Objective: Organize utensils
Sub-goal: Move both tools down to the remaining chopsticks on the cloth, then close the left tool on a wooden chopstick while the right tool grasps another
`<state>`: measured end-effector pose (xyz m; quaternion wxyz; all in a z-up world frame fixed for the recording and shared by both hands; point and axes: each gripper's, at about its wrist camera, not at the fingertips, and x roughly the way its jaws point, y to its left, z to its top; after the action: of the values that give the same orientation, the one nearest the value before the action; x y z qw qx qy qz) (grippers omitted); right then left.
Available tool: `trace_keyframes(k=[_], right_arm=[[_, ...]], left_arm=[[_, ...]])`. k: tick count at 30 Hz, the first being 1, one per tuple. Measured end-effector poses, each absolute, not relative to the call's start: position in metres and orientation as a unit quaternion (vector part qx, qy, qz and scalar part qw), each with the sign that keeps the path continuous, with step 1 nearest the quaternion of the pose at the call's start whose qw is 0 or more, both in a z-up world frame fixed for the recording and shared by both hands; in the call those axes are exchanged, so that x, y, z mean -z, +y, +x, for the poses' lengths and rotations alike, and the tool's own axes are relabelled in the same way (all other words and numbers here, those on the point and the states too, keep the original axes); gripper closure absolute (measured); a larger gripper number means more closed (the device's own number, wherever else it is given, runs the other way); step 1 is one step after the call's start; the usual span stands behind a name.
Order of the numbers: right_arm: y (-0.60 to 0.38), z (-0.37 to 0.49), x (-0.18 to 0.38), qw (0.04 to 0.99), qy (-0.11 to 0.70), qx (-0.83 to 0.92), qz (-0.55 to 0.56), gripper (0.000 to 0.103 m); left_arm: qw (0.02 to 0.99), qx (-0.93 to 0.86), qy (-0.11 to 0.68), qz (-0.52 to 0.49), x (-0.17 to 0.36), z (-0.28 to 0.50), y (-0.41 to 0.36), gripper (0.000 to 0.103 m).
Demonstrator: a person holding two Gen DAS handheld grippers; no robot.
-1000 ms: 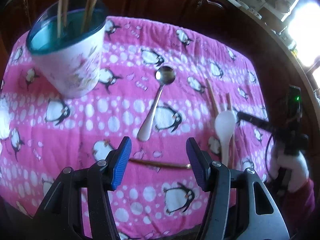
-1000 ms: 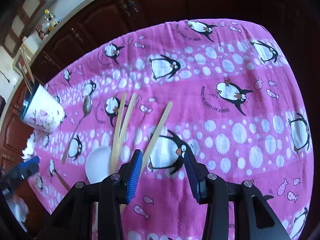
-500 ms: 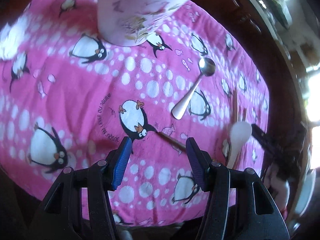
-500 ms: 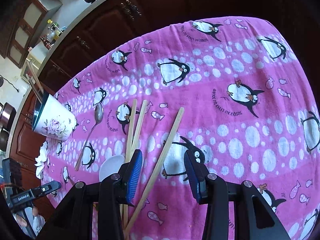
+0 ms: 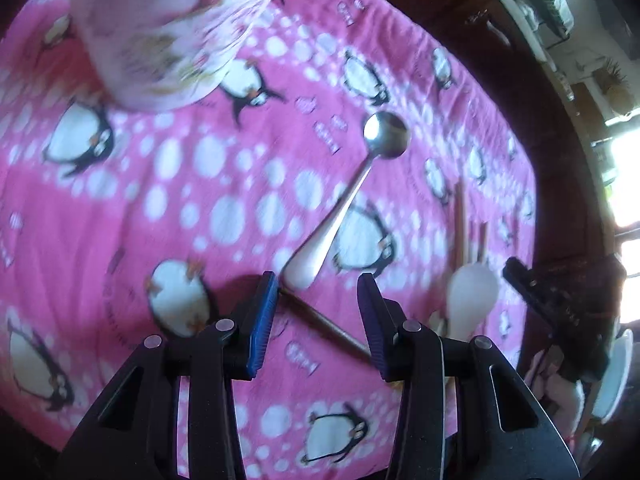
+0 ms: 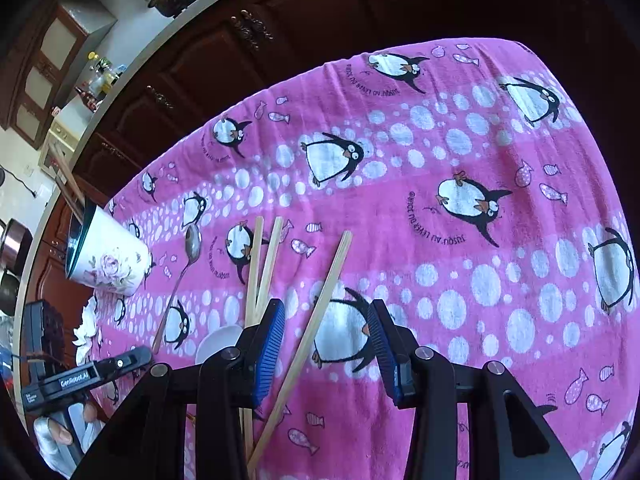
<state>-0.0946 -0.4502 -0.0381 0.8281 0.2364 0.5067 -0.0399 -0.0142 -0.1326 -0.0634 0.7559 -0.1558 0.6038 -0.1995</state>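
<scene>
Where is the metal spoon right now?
In the left wrist view, the metal spoon lies on the pink cloth, handle toward the left gripper, between cup and chopsticks.

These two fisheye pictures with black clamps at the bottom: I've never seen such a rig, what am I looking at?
No robot here: a person holds a hand-held clamp in each hand, with a camera looking along its jaws. One picture is from the left gripper, the other from the right gripper. Both have their blue-padded jaws open and hold nothing. They hover above a pink penguin cloth. On it lie a metal spoon, a white spoon, a dark stick under the left jaws, and pale chopsticks, one between the right jaws. A floral cup already holds a few sticks.
</scene>
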Motion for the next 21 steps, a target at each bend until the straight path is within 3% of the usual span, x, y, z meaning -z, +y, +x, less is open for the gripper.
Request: trace_keyframes(k=[9,21], right_arm=[[-0.451,-0.086,0.035,0.831,0.505,0.035,0.23,0.061],[-0.455,-0.079,0.041,0.826,0.512,0.039,0.231,0.061]], left_arm=[[0.758,0.178,0.604,-0.167,0.056,-0.017,-0.111,0.063],[0.747,0.16,0.623,-0.168,0.07,-0.02,-0.137,0.063]])
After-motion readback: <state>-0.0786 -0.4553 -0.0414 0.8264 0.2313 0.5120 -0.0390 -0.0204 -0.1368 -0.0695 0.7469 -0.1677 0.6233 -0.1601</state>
